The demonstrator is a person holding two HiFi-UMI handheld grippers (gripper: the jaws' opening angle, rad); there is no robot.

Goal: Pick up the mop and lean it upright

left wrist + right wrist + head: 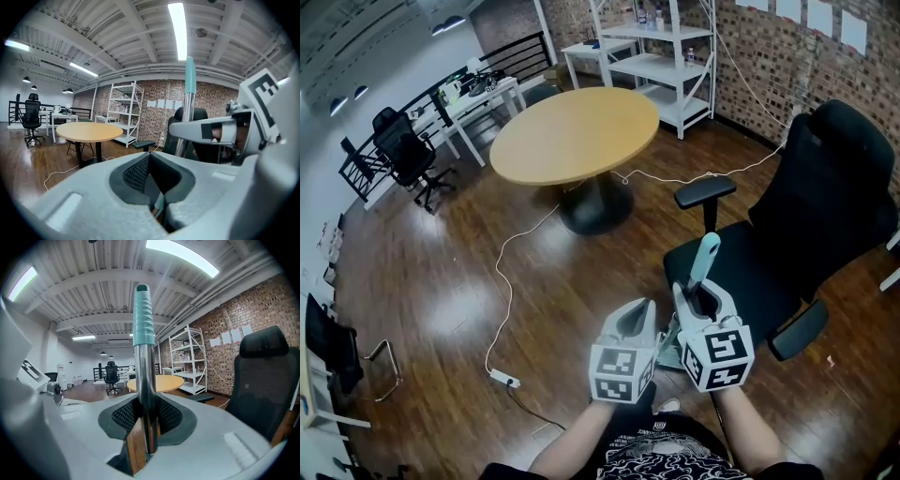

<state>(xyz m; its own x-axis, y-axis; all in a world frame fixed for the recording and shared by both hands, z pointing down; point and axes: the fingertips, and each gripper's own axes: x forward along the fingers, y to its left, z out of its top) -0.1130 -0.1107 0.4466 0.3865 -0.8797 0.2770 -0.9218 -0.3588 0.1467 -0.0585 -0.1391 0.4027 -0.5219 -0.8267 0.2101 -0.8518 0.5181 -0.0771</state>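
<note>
The mop is a shiny metal pole with a ribbed teal grip at its top, standing nearly upright. My right gripper is shut on the pole just below the grip. In the head view the teal grip sticks up from the right gripper, in front of the black office chair. My left gripper is close beside it on the left, its jaws together with nothing between them. From the left gripper view the mop handle rises to the right. The mop's lower end is hidden.
A round wooden table on a black pedestal stands ahead. A white cable runs across the wood floor to a power strip. White shelving lines the brick wall. Desks and another office chair stand far left.
</note>
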